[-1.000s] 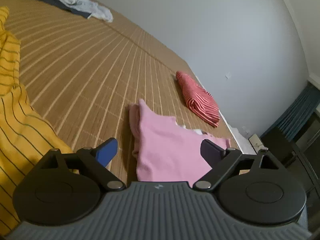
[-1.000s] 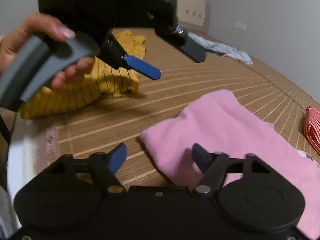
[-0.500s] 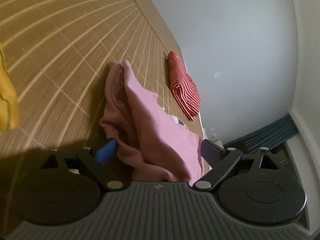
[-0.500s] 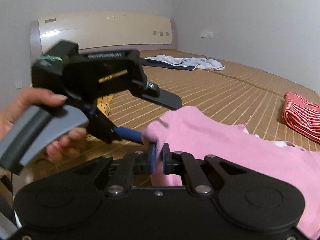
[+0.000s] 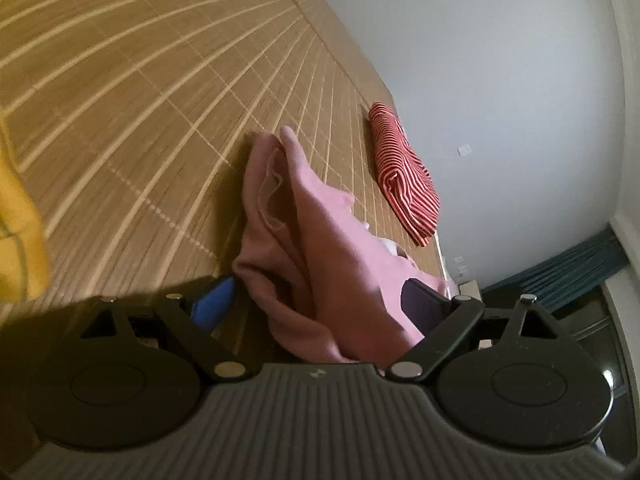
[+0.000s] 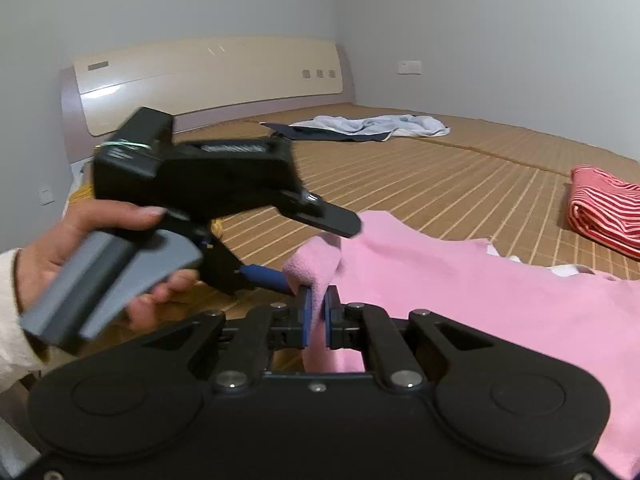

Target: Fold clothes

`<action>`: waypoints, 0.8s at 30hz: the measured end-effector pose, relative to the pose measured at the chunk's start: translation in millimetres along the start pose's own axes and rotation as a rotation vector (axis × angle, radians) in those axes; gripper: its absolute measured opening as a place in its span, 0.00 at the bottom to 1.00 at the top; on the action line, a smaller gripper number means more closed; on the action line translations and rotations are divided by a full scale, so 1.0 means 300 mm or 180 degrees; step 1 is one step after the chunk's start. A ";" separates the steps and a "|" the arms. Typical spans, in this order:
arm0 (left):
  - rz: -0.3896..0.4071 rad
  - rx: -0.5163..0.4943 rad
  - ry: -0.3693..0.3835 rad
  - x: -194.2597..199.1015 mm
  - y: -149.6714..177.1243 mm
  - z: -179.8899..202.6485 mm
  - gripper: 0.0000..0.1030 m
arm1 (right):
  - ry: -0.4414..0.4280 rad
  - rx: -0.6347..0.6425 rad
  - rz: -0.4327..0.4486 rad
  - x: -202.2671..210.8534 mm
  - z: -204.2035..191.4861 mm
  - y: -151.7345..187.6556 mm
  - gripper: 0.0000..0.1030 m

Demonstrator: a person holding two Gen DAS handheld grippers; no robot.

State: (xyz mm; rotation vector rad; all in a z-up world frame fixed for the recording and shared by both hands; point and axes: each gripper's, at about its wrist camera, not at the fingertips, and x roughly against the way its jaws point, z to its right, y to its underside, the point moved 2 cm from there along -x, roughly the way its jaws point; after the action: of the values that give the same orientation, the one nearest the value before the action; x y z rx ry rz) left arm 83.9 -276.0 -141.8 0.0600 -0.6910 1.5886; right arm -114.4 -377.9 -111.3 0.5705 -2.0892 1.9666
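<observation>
Pink garment (image 6: 480, 280) lying on the bamboo mat (image 6: 460, 176) of a bed, its near corner lifted and bunched. Right gripper (image 6: 316, 314): fingers clenched on that raised corner, the cloth pinched between the two pads. Left gripper (image 5: 320, 300), held in a hand (image 6: 92, 248) with a cream sleeve: fingers spread wide, one blue pad (image 5: 214, 304) on the mat side and the other finger against the cloth; the garment's folded edge passes between them without being pinched. Folded red-striped garment (image 6: 604, 208) lies well apart near the wall. Yellow striped garment (image 5: 20, 240) lies at the mat's other side; a white and dark heap (image 6: 360, 126) lies by the cream headboard (image 6: 208, 76).
</observation>
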 end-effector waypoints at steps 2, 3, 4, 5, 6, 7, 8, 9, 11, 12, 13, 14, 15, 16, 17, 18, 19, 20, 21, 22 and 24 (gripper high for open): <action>0.0002 -0.0025 0.0011 -0.023 0.003 0.007 0.89 | -0.0021 -0.0009 0.0013 -0.002 -0.011 -0.004 0.07; 0.0004 -0.0045 0.0007 -0.033 0.005 0.010 0.89 | -0.0032 -0.0015 0.0020 -0.004 -0.016 -0.005 0.07; 0.0008 -0.0067 0.0001 -0.042 0.007 0.012 0.88 | -0.0037 -0.0013 0.0023 -0.003 -0.019 -0.007 0.07; 0.0011 -0.0061 0.0009 -0.048 0.009 0.010 0.84 | -0.0039 -0.0008 0.0025 -0.001 -0.021 -0.008 0.07; 0.0014 -0.0050 0.0019 -0.053 0.011 0.008 0.77 | -0.0042 -0.0003 0.0027 0.002 -0.022 -0.009 0.07; 0.0007 -0.0061 -0.0015 -0.046 0.022 0.005 0.57 | -0.0048 0.0001 0.0022 0.003 -0.025 -0.009 0.07; -0.0002 -0.0075 -0.0059 -0.036 0.036 0.002 0.37 | -0.0063 0.0006 -0.0002 0.000 -0.027 -0.008 0.07; -0.0005 -0.0096 -0.0090 -0.037 0.036 -0.003 0.32 | -0.0065 0.0005 -0.0008 0.000 -0.026 -0.008 0.08; -0.0010 -0.0141 -0.0149 -0.044 0.032 -0.012 0.18 | -0.0077 -0.0016 -0.0036 0.001 -0.020 -0.006 0.12; -0.0011 -0.0152 -0.0138 -0.043 0.044 -0.018 0.17 | -0.0089 -0.0057 -0.0049 0.006 -0.011 -0.004 0.15; -0.0011 -0.0160 -0.0120 -0.041 0.059 -0.025 0.15 | -0.0093 -0.0106 -0.0049 0.014 0.000 -0.001 0.24; -0.0001 -0.0178 -0.0098 -0.037 0.062 -0.018 0.13 | -0.0093 -0.0146 -0.0043 0.026 0.012 0.001 0.33; 0.0012 -0.0198 -0.0076 -0.032 0.062 -0.010 0.13 | -0.0091 -0.0183 -0.0035 0.040 0.026 0.003 0.35; 0.0031 -0.0247 -0.0051 -0.027 0.066 0.007 0.12 | -0.0081 -0.0229 -0.0035 0.057 0.043 0.006 0.38; 0.0053 -0.0319 -0.0050 -0.017 0.044 0.039 0.12 | -0.0068 -0.0278 -0.0038 0.074 0.061 0.010 0.42; 0.0072 -0.0431 -0.0083 -0.009 0.037 0.073 0.12 | -0.0043 -0.0343 -0.0044 0.090 0.082 0.016 0.44; 0.0102 -0.0624 -0.0155 -0.003 0.045 0.117 0.12 | -0.0003 -0.0398 -0.0060 0.105 0.103 0.025 0.49; 0.0130 -0.0795 -0.0233 -0.007 0.051 0.152 0.12 | 0.0042 -0.0446 -0.0081 0.119 0.124 0.036 0.53; 0.0152 -0.0955 -0.0304 -0.009 0.068 0.188 0.12 | 0.0101 -0.0481 -0.0091 0.132 0.141 0.046 0.55; 0.0151 -0.1078 -0.0337 -0.018 0.082 0.229 0.12 | 0.0165 -0.0524 -0.0104 0.144 0.161 0.059 0.59; 0.0126 -0.1317 -0.0403 -0.032 0.111 0.307 0.12 | 0.0266 -0.0592 -0.0162 0.162 0.193 0.085 0.65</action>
State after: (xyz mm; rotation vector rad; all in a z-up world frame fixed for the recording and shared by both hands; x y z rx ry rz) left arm 22.0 -326.0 -84.0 -0.1600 -1.1135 1.4594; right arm -162.8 -440.9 -119.2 0.4908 -2.1534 1.7146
